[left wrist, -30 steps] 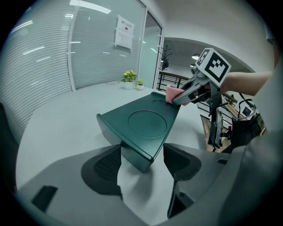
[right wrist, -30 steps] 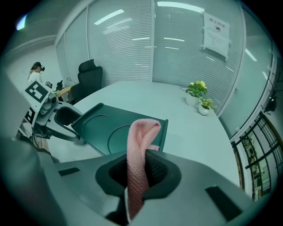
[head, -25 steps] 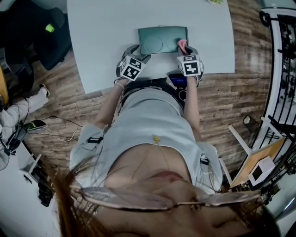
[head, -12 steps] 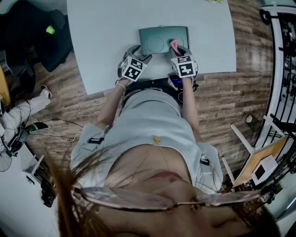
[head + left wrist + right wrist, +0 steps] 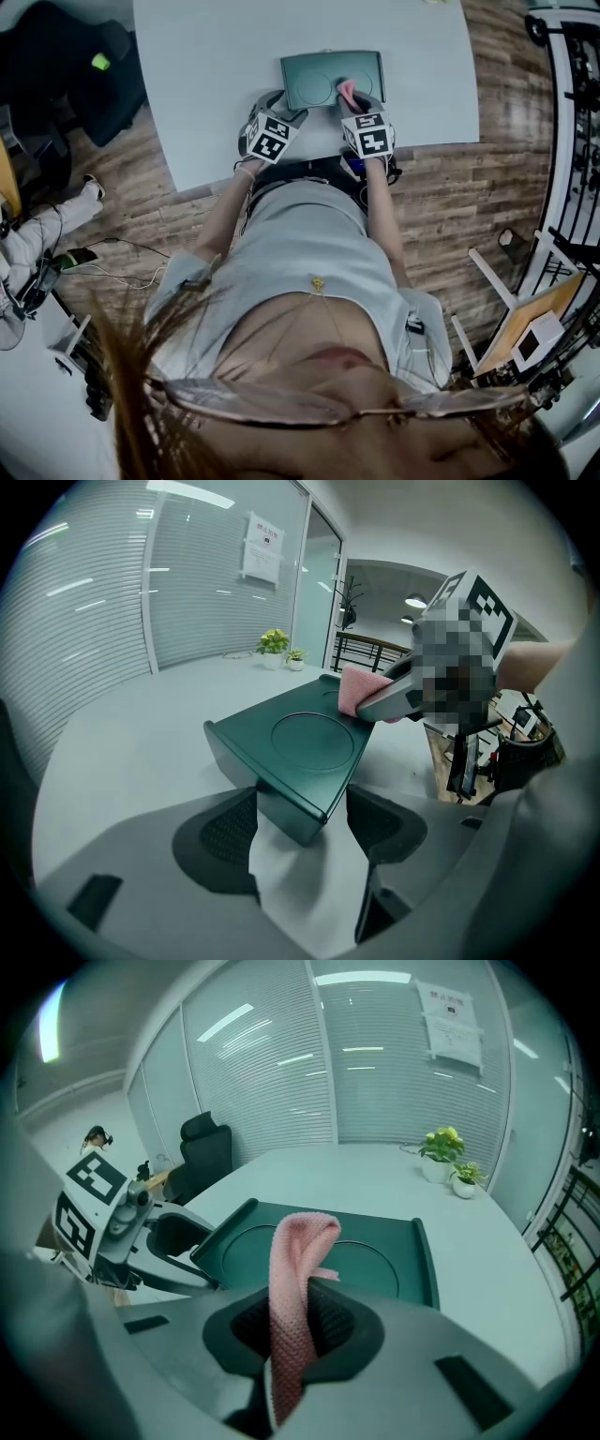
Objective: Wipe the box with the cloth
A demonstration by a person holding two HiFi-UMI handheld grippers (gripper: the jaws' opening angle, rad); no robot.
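A dark green box (image 5: 319, 77) with a round recess in its lid lies near the front edge of the white table (image 5: 216, 66). My left gripper (image 5: 286, 105) is shut on the box's near left corner; in the left gripper view that corner (image 5: 295, 808) sits between both pads. My right gripper (image 5: 352, 99) is shut on a pink cloth (image 5: 345, 91), which rests on the lid right of the middle. In the right gripper view the cloth (image 5: 300, 1241) stands up from the jaws in a folded loop over the box (image 5: 384, 1251).
The table's front edge runs just behind both grippers. Two small potted plants (image 5: 442, 1155) stand at the table's far side. A black office chair (image 5: 89, 66) is left of the table. A black railing (image 5: 572, 112) runs along the right.
My right gripper has slid the pink cloth leftward across the box's lid, from the right end toward the middle. The left gripper and the box have stayed put.
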